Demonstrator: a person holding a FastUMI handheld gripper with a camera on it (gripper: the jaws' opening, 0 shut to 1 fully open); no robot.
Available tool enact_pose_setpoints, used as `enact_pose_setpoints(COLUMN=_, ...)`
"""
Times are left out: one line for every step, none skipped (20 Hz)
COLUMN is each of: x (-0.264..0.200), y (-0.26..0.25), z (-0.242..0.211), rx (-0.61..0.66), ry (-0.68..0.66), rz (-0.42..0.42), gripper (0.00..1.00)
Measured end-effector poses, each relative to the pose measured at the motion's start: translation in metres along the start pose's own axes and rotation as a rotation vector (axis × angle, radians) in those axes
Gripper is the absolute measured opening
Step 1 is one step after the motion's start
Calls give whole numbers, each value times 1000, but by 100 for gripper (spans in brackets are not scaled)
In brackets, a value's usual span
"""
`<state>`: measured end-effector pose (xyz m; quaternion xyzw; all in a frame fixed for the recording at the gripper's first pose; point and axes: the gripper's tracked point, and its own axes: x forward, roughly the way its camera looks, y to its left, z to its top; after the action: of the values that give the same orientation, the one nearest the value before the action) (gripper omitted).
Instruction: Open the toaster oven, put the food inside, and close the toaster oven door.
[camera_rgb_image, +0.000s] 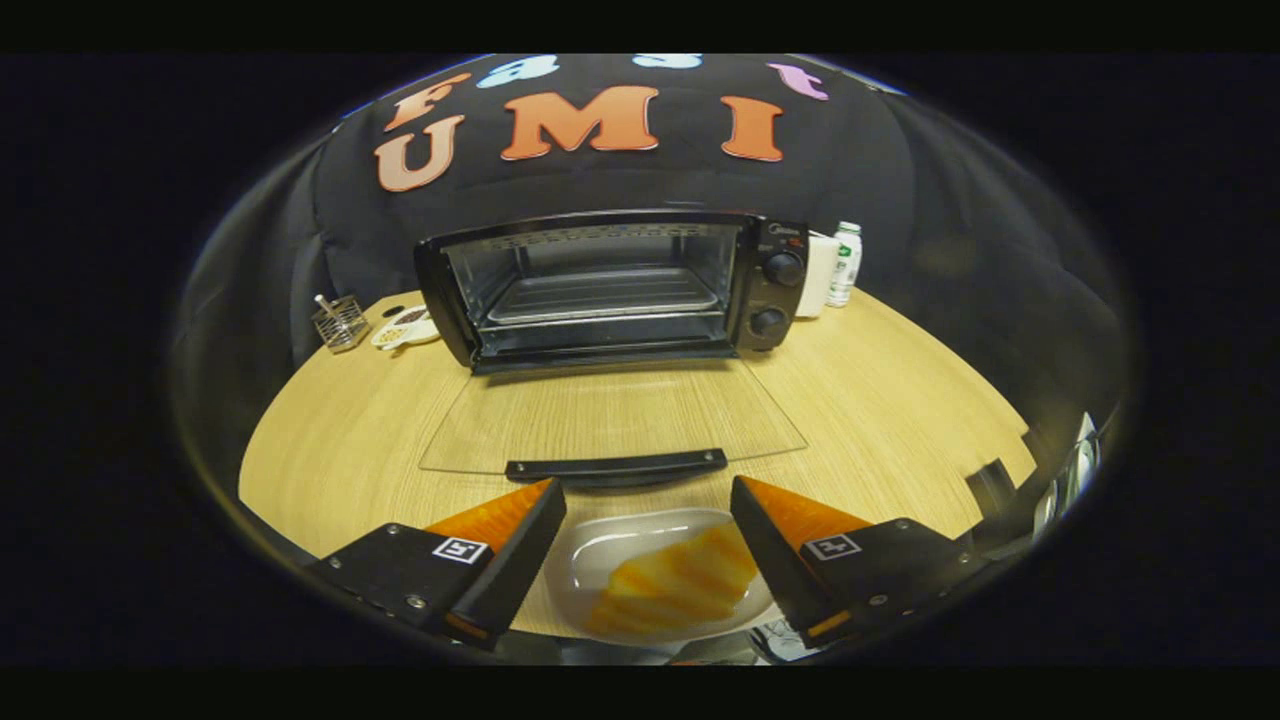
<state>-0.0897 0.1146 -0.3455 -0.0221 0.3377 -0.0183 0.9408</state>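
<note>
A black toaster oven (620, 290) stands at the back of the wooden table (340, 450), its glass door (610, 415) folded down flat toward me with the black handle (615, 467) at its near edge. Inside it a wire rack (600, 295) shows. A white plate (600, 550) with a yellow-orange piece of food (675, 585) lies below and between my fingers, nearer than the door handle. My gripper (648, 495) is open, its fingers (520, 545) wide apart on either side of the plate and touching nothing.
Left of the oven are a small wire basket (340, 322) and a white dish of small items (405, 328). Right of the oven stand a white container (820, 275) and a bottle (845, 263). A dark object (995, 487) sits at the table's right edge.
</note>
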Motion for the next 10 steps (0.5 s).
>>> enact_pose_setpoints(x=-5, y=-2, z=-7, rx=4, ry=4, rz=-13, gripper=99)
enact_pose_setpoints(x=-9, y=-2, z=-13, rx=2, ry=12, rz=-22, gripper=99)
enact_pose_setpoints(x=-14, y=-3, z=-19, rx=-2, ry=17, rz=-31, gripper=99)
enact_pose_setpoints(x=-18, y=-5, z=-24, rx=-2, ry=20, rz=-42, gripper=99)
enact_pose_setpoints(x=-21, y=-7, z=-31, rx=1, ry=28, rz=-51, gripper=99)
enact_pose_setpoints(x=-23, y=-8, z=-36, rx=10, ry=34, rz=-55, gripper=99)
enact_pose_setpoints(x=-26, y=-10, z=-41, rx=19, ry=38, rz=-67, gripper=99)
enact_pose_setpoints(x=-29, y=-11, z=-45, rx=26, ry=42, rz=-75, gripper=99)
enact_pose_setpoints(x=-32, y=-11, z=-50, rx=31, ry=46, rz=-83, gripper=99)
enact_pose_setpoints(x=-35, y=-12, z=-53, rx=39, ry=47, rz=-95, gripper=99)
